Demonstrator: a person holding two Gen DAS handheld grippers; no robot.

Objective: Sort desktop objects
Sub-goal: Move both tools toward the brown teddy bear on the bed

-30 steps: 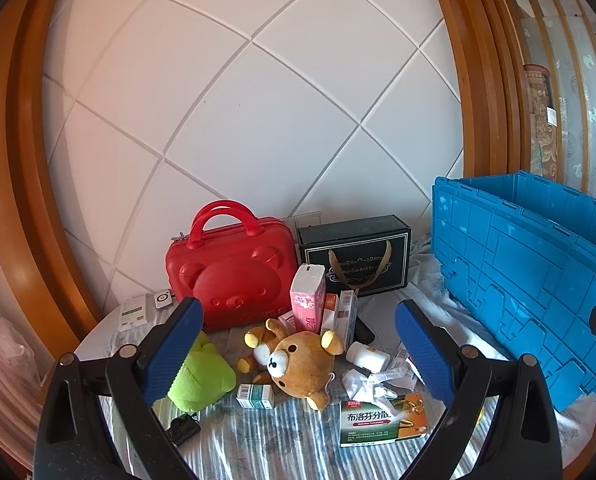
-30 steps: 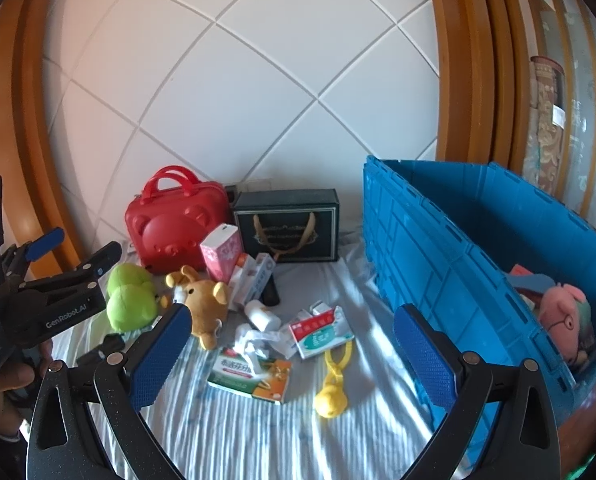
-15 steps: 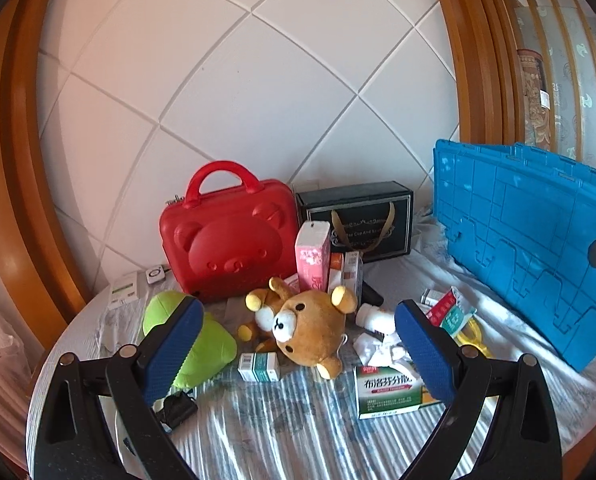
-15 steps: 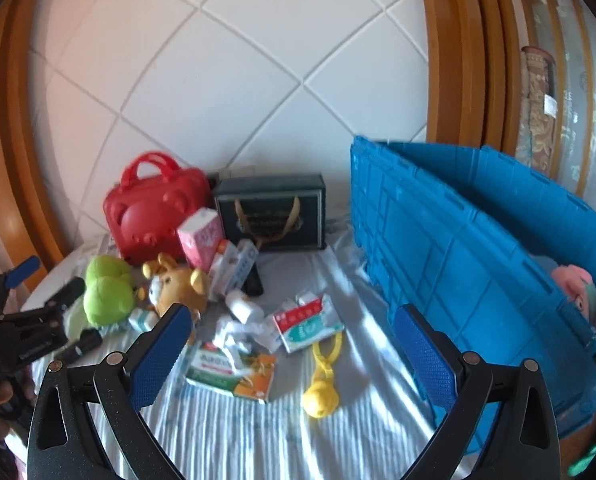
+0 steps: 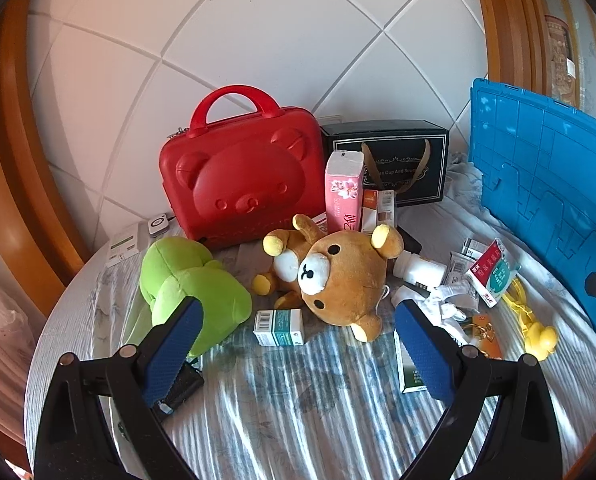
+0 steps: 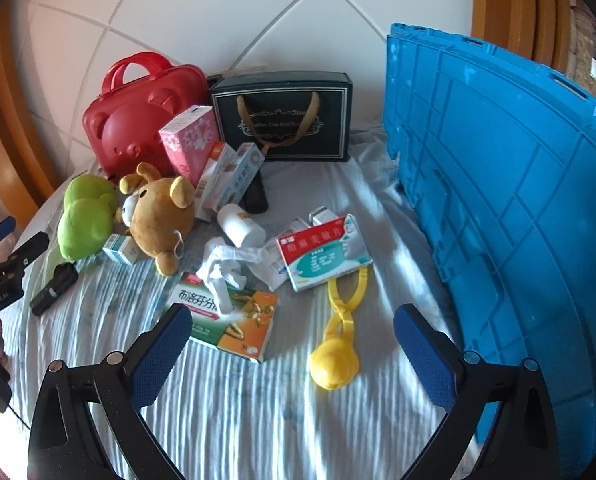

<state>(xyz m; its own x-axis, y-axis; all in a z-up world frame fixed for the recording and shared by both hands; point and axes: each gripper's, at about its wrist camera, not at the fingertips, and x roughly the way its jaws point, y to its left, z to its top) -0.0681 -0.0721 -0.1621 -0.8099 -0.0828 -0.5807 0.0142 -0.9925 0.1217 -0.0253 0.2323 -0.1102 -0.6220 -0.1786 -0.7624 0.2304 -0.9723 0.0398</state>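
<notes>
Left gripper point(image 5: 295, 338): jaws spread wide, nothing held. Small green-white box point(image 5: 278, 327) between fingertips, brown teddy bear point(image 5: 340, 276) just ahead, green plush point(image 5: 189, 280) ahead-left.

Right gripper point(image 6: 285, 340): jaws wide, empty. Yellow toy point(image 6: 335, 362) and orange-green medicine box point(image 6: 229, 320) between fingertips; blue crate point(image 6: 510, 184) right.

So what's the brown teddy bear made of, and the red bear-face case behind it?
The brown teddy bear looks like soft plush fabric: fuzzy, matte, with rounded stuffed limbs. The red bear-face case looks like hard moulded plastic: smooth, slightly glossy, with crisp raised ears and snout and a rigid handle. I can't confirm either by touch.
</notes>
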